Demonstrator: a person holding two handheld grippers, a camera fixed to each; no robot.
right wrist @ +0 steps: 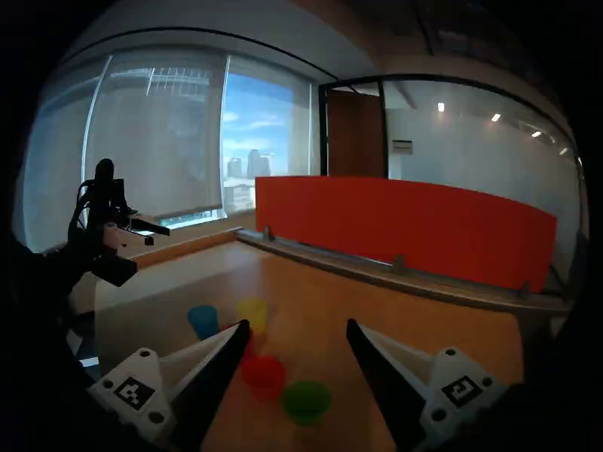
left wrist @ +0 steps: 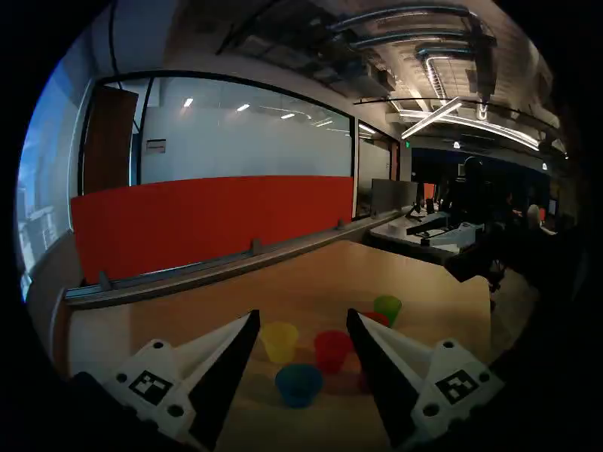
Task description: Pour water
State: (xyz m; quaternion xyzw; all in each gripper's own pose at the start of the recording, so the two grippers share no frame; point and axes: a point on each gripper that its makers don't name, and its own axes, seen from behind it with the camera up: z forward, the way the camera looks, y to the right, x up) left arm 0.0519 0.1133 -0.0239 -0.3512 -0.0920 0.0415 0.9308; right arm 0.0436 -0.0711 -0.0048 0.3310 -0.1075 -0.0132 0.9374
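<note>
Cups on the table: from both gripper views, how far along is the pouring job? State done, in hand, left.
Nothing looks done: the yellow cup, red cup, blue cup and green cup stand upright on the wooden table. In hand: nothing; the left tongs and right tongs are open and empty. Left: grasp a cup and pour; whether any holds water cannot be told.

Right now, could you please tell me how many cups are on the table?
5, in the left gripper view: blue cup nearest, yellow cup and red cup behind it, green cup farthest, second red cup beside it, partly hidden.
</note>
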